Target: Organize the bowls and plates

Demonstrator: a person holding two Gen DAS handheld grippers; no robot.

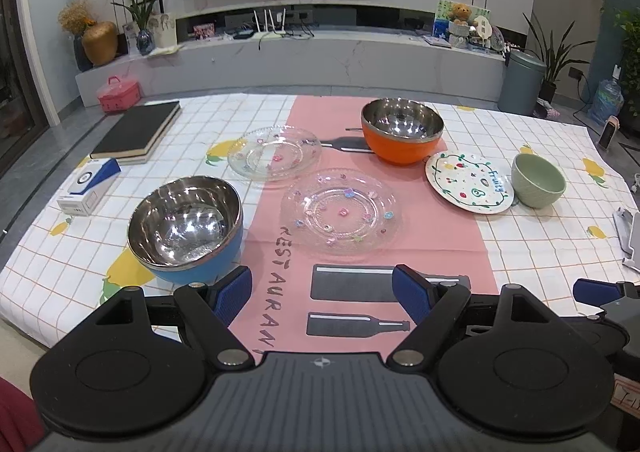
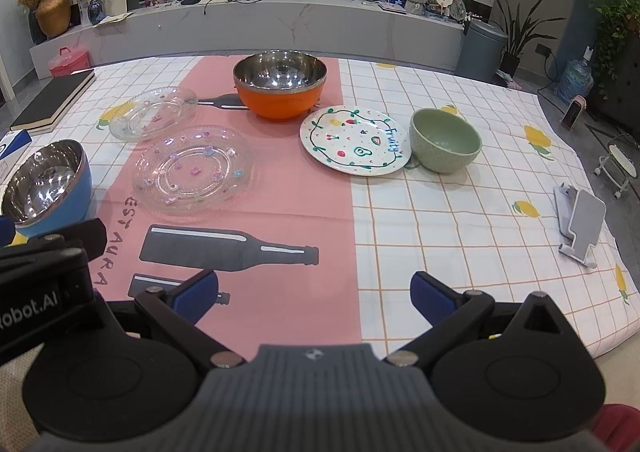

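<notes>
Left gripper (image 1: pixel 322 294): jaws wide, empty; side reads "Robot.AI"
Right gripper (image 2: pixel 314 298): jaws wide, empty
Tablecloth (image 2: pixel 440 212): "RESTAURAN" ahead of left gripper
Painted plate (image 2: pixel 355 140): "Fruity", ahead of right gripper

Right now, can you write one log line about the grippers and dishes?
left gripper: open, empty | right gripper: open, empty | blue-sided steel bowl: untouched | near clear glass plate: flat on cloth | nothing stacked

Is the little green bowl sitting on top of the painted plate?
No, the green bowl stands on the tablecloth just right of the painted plate.
</notes>
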